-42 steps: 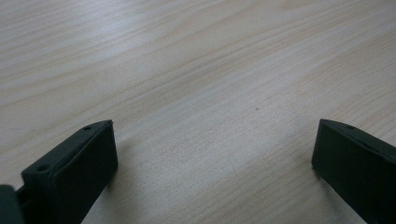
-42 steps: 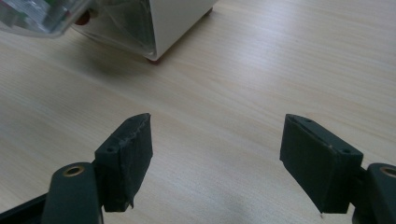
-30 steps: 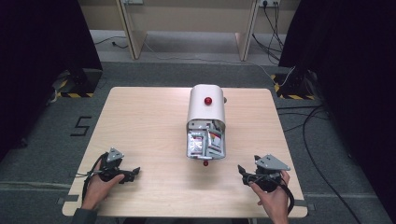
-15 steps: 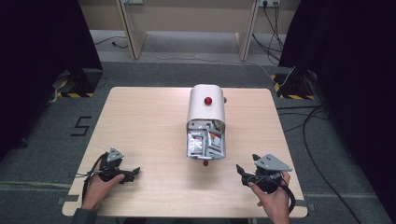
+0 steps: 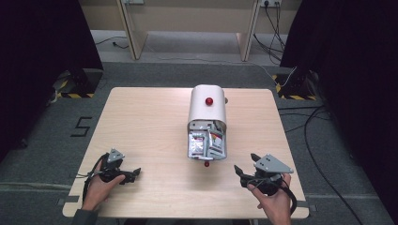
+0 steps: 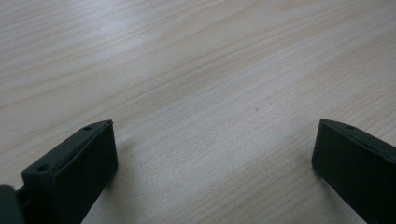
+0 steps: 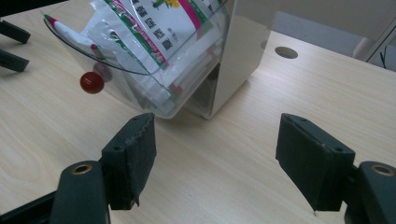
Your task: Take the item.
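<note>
White rounded box point(image 5: 207, 105) with a small red knob point(image 5: 209, 101) on its top stands near the middle of the light wooden table point(image 5: 145, 122), a little toward the right half. Its near end is a clear plastic tilt-out bin point(image 5: 207, 146) hanging open toward the person, with a second red knob point(image 5: 206, 164) at its front edge. Printed foil packets point(image 5: 202, 143), white with red and green print, are stacked inside the bin.

In the right gripper view the clear bin point(image 7: 154, 60) tilts outward from the white housing point(image 7: 233, 60), the packets point(image 7: 159, 28) press against its curved wall, and the red front knob point(image 7: 91, 82) sticks out at the left. A round hole in the tabletop point(image 7: 286, 52) lies beyond the box.

The left gripper point(image 5: 133, 172) rests low at the near left of the table, held in the person's left hand point(image 5: 101, 190), well apart from the box. Its jaws stand wide, with bare wood grain between them in the left gripper view point(image 6: 210, 158).

The right gripper point(image 5: 239, 171) sits at the near right in the person's right hand point(image 5: 274, 204), its grey three-cornered plate point(image 5: 271, 164) on top, pointing toward the bin but clear of it. Its jaws also gape wide point(image 7: 215, 154), nothing between them but tabletop.
</note>
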